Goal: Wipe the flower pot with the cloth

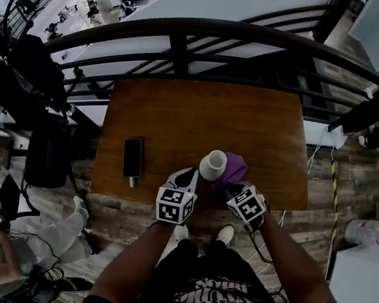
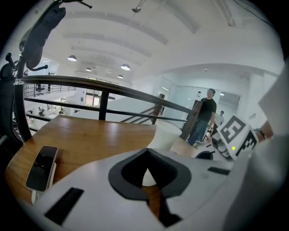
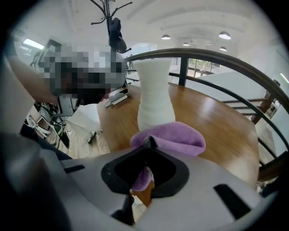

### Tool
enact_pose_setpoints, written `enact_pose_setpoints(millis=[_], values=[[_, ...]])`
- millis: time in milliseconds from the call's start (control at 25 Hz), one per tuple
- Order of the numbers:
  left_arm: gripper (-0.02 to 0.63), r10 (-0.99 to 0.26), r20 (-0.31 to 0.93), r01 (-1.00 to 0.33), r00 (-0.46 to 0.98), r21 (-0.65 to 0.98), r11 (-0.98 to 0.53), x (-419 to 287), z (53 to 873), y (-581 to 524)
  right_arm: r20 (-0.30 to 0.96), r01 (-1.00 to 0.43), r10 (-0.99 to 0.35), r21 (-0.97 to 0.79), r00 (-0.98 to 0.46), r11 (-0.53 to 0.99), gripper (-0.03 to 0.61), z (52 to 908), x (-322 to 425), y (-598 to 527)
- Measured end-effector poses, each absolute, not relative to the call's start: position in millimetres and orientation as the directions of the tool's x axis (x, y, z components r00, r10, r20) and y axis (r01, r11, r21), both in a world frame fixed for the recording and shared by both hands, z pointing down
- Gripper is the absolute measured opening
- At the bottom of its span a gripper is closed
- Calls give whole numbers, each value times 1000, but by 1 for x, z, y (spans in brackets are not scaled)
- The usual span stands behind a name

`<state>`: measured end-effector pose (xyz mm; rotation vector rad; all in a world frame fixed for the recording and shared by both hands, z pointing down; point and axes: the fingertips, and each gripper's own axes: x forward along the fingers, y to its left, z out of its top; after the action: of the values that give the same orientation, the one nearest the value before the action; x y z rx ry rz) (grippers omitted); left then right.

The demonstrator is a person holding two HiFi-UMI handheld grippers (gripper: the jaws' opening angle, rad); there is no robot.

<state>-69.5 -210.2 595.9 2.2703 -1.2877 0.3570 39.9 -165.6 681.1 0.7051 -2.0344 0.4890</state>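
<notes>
A white flower pot (image 1: 212,165) stands upright near the front edge of the wooden table (image 1: 180,112). A purple cloth (image 1: 233,169) lies bunched against the pot's right side. My right gripper (image 1: 231,187) is shut on that cloth. In the right gripper view the cloth (image 3: 176,137) folds over the jaw tips of the right gripper (image 3: 148,142), and the pot (image 3: 153,94) rises just behind it. My left gripper (image 1: 189,177) sits at the pot's lower left, jaws shut and empty. In the left gripper view the pot (image 2: 168,134) is just beyond the left gripper (image 2: 146,152).
A black phone (image 1: 132,157) lies on the table to the pot's left, also visible in the left gripper view as the phone (image 2: 41,163). A dark metal railing (image 1: 191,29) curves round the table's far side. A person (image 2: 203,115) stands in the background.
</notes>
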Motion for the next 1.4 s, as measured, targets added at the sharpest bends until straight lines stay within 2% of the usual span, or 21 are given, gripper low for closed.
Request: enact_pose_setpoints(millis=[320,560,840,1080,1400], values=[[2,-728,450,-855,517,299,-423,-86,593,-207,800,-635,-267,-174,-537,753,31,653,-12,-136],[2,-743,457,-871,489,295,-393,-113,591,-201,706,-719,-402,-219,-583,659,31,609,-48,-168],[2,-746,467,-880,474,286,-380,-151,592,-192,698,-862,-534,-253,-477,439,31,607,-59,-208],[2,-739,475,-878,477,283,-385,-152,593,-191,726,-864,-489,-307,-484,400,31,625,-47,-198],[2,-732,458,-863,504,296,-408,-141,596,-204,797,-883,-431,-255,-423,395,31,654,-3,-170]])
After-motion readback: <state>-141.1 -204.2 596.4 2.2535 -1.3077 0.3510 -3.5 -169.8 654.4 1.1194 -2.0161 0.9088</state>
